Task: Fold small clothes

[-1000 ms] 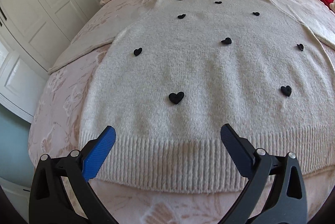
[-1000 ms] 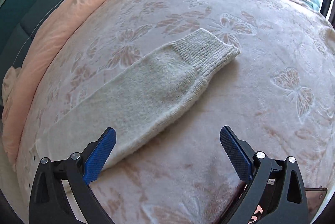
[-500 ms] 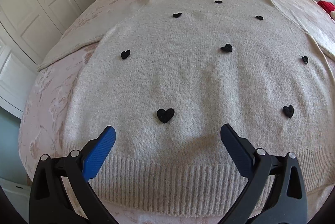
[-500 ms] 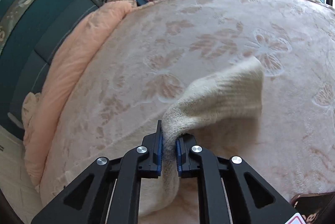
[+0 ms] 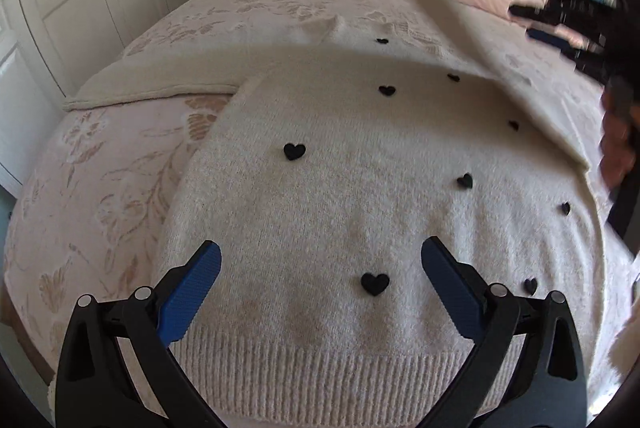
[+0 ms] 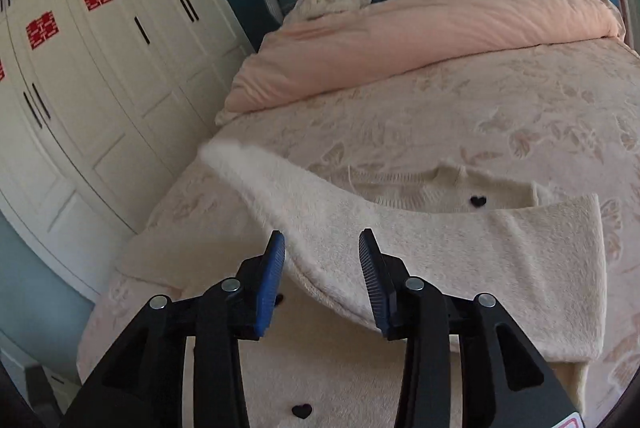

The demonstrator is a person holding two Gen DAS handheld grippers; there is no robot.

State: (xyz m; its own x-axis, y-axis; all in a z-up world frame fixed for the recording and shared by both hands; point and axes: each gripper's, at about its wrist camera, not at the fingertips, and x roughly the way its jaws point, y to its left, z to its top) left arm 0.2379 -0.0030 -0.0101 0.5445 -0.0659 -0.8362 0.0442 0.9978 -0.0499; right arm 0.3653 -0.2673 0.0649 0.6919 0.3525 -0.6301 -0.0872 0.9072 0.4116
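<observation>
Folding the right sleeve (image 6: 460, 252) across the cream sweater (image 5: 360, 212) spread on the bed (image 5: 104, 188), our right gripper (image 6: 322, 260) has just been opening, its jaws part-spread with the sleeve edge loose between them. We should let the sleeve settle flat and straight; our left gripper (image 5: 320, 288) hovers wide apart above the hem

Blurred: sleeve (image 6: 224, 154) tip, far left in right-wrist view. Smeared and edge-cut: right gripper (image 5: 568, 28), far right in left-wrist view.

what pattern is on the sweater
Small black hearts on the cream sweater, clearest in the left wrist view.
</observation>
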